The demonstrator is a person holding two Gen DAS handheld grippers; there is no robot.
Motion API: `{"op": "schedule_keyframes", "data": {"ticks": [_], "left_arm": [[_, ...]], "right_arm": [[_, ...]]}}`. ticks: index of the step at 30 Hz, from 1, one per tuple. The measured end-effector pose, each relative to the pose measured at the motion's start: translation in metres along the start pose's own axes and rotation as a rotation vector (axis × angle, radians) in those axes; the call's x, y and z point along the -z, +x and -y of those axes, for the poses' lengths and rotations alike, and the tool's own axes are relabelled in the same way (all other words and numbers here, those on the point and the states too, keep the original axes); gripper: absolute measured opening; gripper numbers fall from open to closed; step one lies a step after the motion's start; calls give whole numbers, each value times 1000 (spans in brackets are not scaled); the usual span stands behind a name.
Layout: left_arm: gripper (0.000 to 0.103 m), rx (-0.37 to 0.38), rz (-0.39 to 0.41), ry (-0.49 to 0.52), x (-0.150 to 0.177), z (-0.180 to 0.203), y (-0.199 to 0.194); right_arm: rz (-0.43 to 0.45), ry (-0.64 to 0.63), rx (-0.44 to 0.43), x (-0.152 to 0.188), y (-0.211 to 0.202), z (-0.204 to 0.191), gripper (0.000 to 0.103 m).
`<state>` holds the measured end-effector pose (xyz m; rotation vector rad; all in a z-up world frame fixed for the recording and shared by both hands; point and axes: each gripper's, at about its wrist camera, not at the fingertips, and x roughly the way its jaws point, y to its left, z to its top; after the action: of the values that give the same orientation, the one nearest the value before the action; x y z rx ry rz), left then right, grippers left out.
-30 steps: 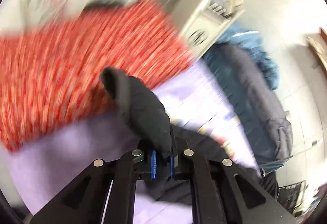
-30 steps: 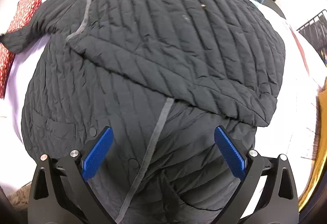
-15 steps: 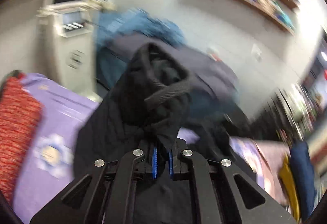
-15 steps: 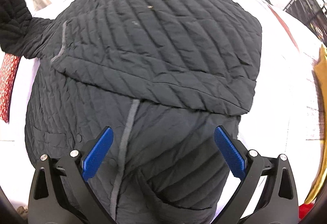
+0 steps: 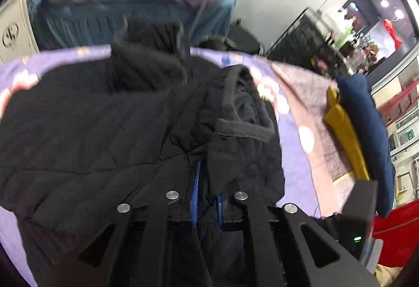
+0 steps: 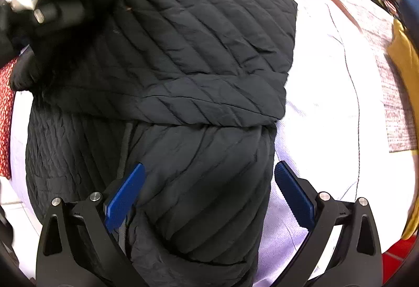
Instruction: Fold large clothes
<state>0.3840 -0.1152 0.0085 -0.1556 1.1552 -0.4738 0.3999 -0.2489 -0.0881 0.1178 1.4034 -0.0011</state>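
Seemingly one black quilted jacket [image 6: 199,56], two hand-held grippers

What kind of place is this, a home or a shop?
Probably a workroom or lab, not a home: a black wire rack, cluttered shelves and a beige machine surround the lilac-covered table with the black quilted jacket.

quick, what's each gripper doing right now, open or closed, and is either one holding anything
Left gripper: jaws just easing open, black jacket sleeve still between the pads.
Right gripper: open wide over the black jacket, holding nothing.
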Motion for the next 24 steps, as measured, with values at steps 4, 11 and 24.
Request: {"op": "schedule_keyframes", "data": {"ticks": [4, 11, 24], "left_arm": [[64, 113, -46, -50, 7, -6, 13], [94, 181, 3, -119, 26, -25, -13], [75, -263, 13, -126, 42, -121, -41]], "right_arm": [[-3, 15, 3, 1, 1, 9, 98], [33, 57, 30, -11, -6, 23, 98], [293, -334, 35, -51, -48, -71, 98]]}}
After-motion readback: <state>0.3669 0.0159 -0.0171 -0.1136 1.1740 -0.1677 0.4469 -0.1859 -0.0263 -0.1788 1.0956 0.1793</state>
